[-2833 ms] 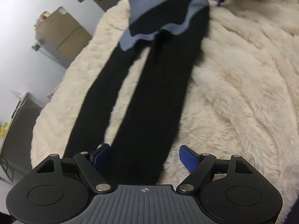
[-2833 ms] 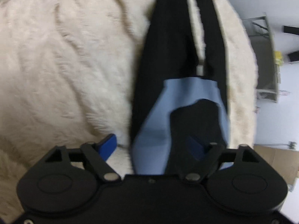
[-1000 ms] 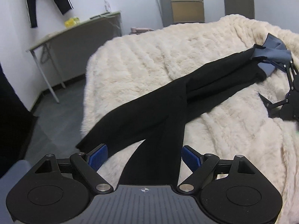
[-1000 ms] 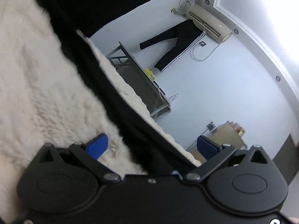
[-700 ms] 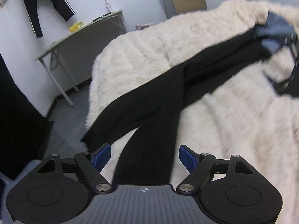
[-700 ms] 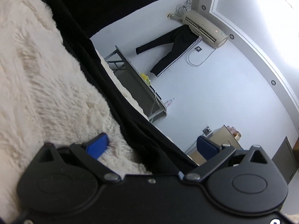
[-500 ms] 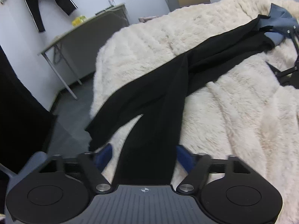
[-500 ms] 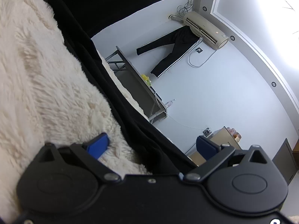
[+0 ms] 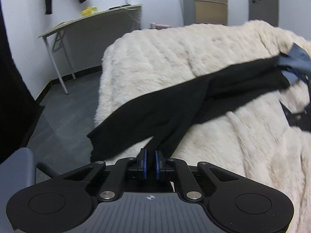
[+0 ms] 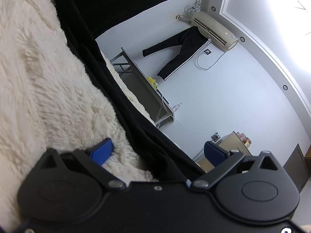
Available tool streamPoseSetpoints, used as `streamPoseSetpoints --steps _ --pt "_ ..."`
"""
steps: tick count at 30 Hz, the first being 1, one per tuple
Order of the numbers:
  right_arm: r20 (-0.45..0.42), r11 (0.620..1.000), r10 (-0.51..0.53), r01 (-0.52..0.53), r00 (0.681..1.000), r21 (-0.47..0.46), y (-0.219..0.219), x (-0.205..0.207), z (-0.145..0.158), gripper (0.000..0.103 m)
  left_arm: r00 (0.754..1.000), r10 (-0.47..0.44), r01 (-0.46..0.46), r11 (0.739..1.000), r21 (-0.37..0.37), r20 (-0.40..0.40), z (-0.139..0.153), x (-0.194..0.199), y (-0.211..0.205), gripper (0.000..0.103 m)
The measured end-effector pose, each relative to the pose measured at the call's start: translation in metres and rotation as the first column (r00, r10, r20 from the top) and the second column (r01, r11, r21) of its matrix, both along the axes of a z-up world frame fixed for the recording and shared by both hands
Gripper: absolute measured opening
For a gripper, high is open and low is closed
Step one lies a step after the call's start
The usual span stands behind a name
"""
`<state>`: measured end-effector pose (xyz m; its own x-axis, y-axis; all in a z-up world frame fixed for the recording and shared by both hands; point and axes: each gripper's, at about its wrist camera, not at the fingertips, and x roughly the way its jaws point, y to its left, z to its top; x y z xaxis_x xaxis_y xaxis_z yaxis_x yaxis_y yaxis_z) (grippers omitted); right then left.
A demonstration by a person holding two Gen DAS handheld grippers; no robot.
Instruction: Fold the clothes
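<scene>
Left gripper (image 9: 150, 162) pinched down on the near leg hem of the black leggings (image 9: 175, 104), which run ahead and rightward across the cream fur blanket (image 9: 243, 155) (waistband end grey-blue). Right gripper (image 10: 157, 151) spread wide, leggings fabric between the pads, unpinched.

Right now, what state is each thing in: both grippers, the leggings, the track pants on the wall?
Left gripper: shut on the leggings' near leg end.
Right gripper: open, straddling the leggings, pads not pressing.
Leggings: unfolded, stretched across the fluffy blanket, legs splayed.
Track pants: hanging on the wall by the air conditioner.
</scene>
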<state>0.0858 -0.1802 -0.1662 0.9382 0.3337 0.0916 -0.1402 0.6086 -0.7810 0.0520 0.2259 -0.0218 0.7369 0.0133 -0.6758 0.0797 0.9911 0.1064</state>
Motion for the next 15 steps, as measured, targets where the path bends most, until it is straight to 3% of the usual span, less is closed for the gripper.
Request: streamPoseSetpoints --steps 8,15 --pt "-0.020 1.000 0.006 -0.006 1.000 0.005 0.005 0.007 0.004 0.101 0.999 0.036 -0.035 0.997 -0.063 0.010 -0.008 -0.002 0.009 0.009" --pt "-0.147 1.000 -0.004 0.007 0.989 0.019 -0.002 0.015 0.030 0.103 0.995 0.066 -0.057 0.992 -0.112 0.072 -0.011 -0.014 0.007 0.010"
